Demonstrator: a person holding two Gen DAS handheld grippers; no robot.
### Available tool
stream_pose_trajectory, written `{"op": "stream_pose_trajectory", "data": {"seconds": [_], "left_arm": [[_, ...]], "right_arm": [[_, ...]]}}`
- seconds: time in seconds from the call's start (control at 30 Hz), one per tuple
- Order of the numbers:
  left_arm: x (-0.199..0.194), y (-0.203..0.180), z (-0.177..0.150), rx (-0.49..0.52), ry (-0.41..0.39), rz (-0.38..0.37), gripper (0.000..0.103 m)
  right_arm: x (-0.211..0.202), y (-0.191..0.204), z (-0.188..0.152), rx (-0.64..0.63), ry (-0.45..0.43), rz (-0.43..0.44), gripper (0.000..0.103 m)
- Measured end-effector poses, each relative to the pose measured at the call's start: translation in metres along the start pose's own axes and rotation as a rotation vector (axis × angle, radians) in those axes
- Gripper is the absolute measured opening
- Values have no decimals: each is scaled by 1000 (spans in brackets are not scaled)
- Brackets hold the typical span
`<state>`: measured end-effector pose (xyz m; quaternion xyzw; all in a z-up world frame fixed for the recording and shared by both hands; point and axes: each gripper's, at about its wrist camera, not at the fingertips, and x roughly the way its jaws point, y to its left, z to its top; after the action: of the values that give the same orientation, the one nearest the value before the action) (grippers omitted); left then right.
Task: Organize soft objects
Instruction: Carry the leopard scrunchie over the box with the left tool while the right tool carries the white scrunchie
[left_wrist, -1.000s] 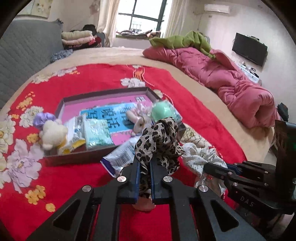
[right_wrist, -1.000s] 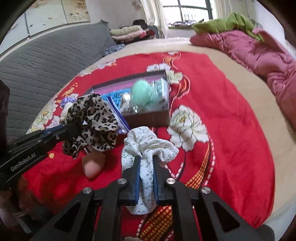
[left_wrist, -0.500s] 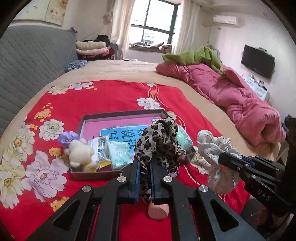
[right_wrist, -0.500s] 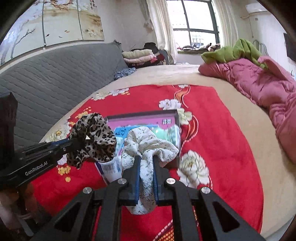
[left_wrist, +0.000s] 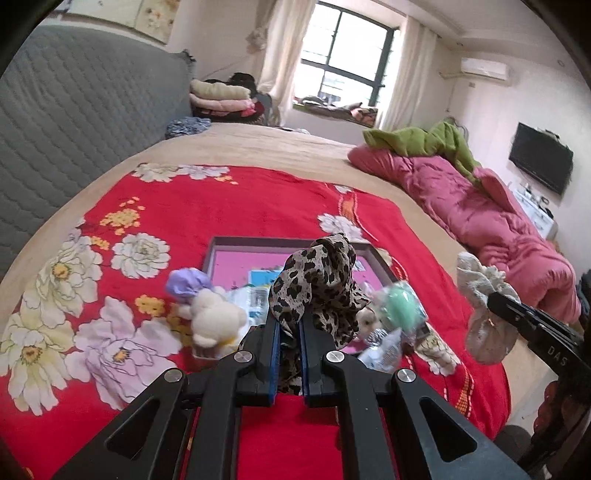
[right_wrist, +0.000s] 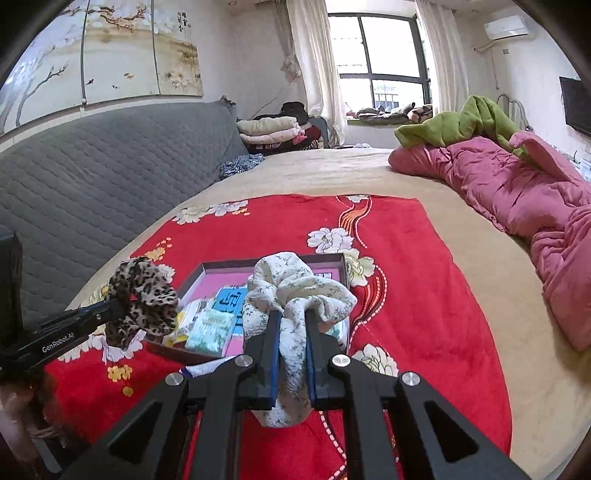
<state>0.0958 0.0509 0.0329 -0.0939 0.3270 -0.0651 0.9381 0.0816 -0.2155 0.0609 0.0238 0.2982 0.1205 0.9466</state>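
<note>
Bedroom, red floral blanket (left_wrist: 229, 206) over the bed. One leopard scrunchie (left_wrist: 317, 280) is clamped in the left gripper (left_wrist: 288, 354); one white floral scrunchie (right_wrist: 295, 291) is clamped in the right gripper (right_wrist: 291, 350). Both hang above the blanket. One tray (right_wrist: 280, 260) lies ahead and below both, about equally near.

Both grippers are rising away from the red blanket (left_wrist: 258, 206). In the left wrist view the leopard scrunchie (left_wrist: 317, 291) is climbing over the tray (left_wrist: 214, 251), which is sliding from mid-frame toward the lower centre, while the window (left_wrist: 343, 70) is coming into the top. The white floral scrunchie (left_wrist: 484, 310), carried by the right gripper (right_wrist: 291, 325), is lifting from the lower right to the right edge.
</note>
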Motion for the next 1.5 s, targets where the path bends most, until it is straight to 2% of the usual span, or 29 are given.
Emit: {"op": "stream_pose_trajectory", "data": {"seconds": [0.2,0.4,0.57,0.7,0.8,1.5], "left_arm": [[-1,20,10,-57,-17,30,9],[18,23,28,-111,-19,18,9],[42,22,28,-155,25,-24,9],[56,22,18,-153,54,-36,9],[63,28,10,-183,80,-49,9],[93,32,-4,-162,164,-90,9]], "right_arm": [[2,7,10,-14,-32,9,11],[13,20,22,-21,-46,22,11],[24,31,31,-46,-46,23,11],[31,39,36,-62,-49,13,11],[41,40,37,-58,-34,5,11],[119,66,18,-98,107,-28,11]]}}
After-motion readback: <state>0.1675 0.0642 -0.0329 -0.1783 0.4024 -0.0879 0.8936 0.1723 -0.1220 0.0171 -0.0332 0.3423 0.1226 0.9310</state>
